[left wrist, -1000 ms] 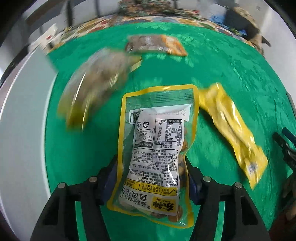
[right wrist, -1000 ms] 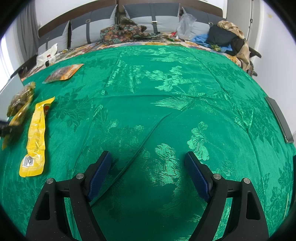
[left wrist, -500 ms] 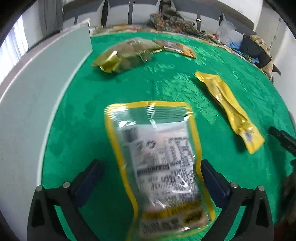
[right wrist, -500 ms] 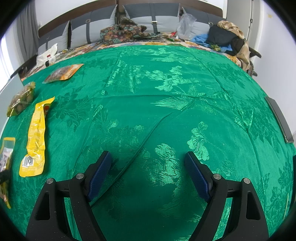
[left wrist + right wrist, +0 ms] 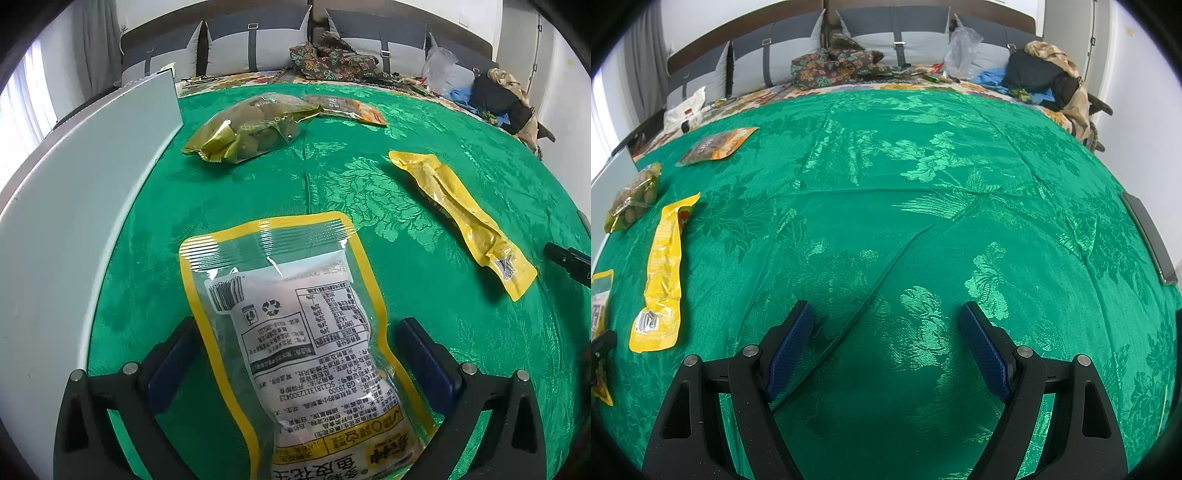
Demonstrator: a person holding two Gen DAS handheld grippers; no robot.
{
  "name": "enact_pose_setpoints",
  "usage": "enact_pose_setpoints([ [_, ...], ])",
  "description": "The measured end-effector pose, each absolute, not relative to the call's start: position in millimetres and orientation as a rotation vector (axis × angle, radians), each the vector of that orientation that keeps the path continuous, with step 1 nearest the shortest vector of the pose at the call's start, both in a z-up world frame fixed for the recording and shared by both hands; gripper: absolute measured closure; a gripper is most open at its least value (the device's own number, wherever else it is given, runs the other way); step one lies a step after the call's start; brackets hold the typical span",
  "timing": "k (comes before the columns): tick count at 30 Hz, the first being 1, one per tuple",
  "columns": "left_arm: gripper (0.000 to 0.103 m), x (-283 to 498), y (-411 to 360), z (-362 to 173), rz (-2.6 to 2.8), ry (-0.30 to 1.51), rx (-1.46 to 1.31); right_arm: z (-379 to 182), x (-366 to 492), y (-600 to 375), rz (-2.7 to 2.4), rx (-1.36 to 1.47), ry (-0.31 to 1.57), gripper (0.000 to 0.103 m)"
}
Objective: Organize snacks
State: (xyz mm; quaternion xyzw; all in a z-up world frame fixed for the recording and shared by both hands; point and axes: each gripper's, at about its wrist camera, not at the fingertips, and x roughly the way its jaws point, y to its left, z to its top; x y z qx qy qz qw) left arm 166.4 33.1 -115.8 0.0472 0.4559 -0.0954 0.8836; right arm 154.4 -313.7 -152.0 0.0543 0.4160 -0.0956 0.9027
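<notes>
A second ago my left gripper (image 5: 295, 362) squeezed the peanut bag (image 5: 295, 332); now its jaws stand wide open and the bag lies loose between them on the green cloth (image 5: 369, 184). At 1 o'clock from the bag lies the long yellow pack (image 5: 461, 218). At 12 o'clock, far off, sit the bag of round green snacks (image 5: 251, 129) and, just behind it, the orange pack (image 5: 351, 109). My right gripper (image 5: 886, 350) is open too, with nothing in it. I think one bag is placed and three snacks wait.
</notes>
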Motion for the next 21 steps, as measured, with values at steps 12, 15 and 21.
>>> enact_pose_setpoints([
  [12, 0.000, 165.8, 33.6, -115.8, -0.200, 0.949, 0.098, -152.1, 154.6, -313.3, -0.197, 0.112, 0.860, 0.018],
  [15, 0.000, 165.6, 33.4, -115.8, -0.200, 0.949, 0.098, -152.2, 154.6, -313.3, -0.197, 0.112, 0.860, 0.018],
  [21, 0.000, 165.3, 33.5, -116.0, -0.200, 0.948, 0.098, -152.3, 154.7, -313.9, -0.197, 0.112, 0.860, 0.018],
])
